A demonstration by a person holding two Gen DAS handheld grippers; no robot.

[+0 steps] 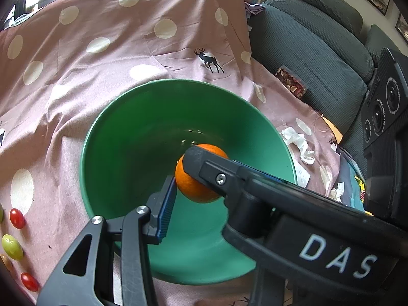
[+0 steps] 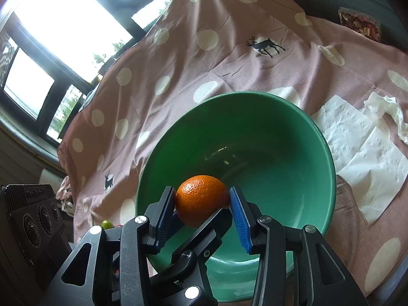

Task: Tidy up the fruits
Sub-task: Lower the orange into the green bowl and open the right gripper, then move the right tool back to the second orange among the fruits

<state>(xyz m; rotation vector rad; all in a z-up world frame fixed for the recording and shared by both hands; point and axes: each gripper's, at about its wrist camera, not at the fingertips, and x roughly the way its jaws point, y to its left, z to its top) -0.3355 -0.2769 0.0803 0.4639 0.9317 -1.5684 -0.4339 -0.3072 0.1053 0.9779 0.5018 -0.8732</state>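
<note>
Both claws [image 2: 202, 201] clamp one orange [image 2: 201, 199] over the green bowl [image 2: 306, 137].

A: The bowl [image 2: 323, 168] is plain green, glossy inside, and the orange [image 2: 201, 199] in it is bright orange with pitted skin.

B: The cloth [image 1: 102, 58] underneath is dusty pink with cream dots and small black deer.

A: The right gripper [image 2: 202, 201] is black with blue ribbed pads [image 2: 241, 219].

B: At the cloth's edge lie red tomatoes [image 1: 17, 218] and a yellow-green grape [image 1: 12, 246]. The napkins [image 2: 367, 150] are white, the sofa [image 1: 318, 48] grey.
</note>
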